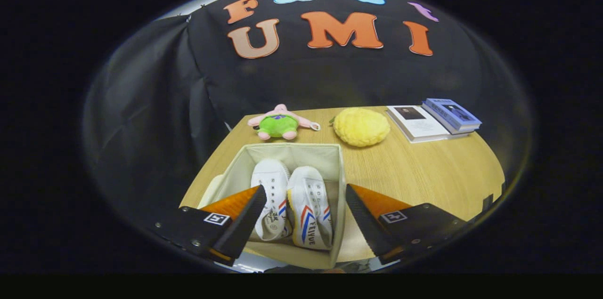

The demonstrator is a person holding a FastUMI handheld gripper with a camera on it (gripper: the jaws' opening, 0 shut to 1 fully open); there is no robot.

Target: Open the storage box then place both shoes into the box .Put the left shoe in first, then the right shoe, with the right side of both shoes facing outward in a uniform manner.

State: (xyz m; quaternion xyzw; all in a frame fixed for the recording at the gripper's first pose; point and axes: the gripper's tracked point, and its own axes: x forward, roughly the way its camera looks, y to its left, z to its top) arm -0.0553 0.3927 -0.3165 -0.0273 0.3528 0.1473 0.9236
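Tongs (301, 214) spread wide over box (337, 167) holding both shoes (308, 205).

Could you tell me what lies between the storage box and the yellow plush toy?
Only bare wooden table lies between storage box and yellow plush, in the gripper view.

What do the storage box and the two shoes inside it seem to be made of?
Storage box: likely fabric over stiff panels; matte, pale walls with soft folded edges.
Shoes: probably white canvas, matte, with eyelets and striped sides.
The gripper hangs open above them, touching nothing.
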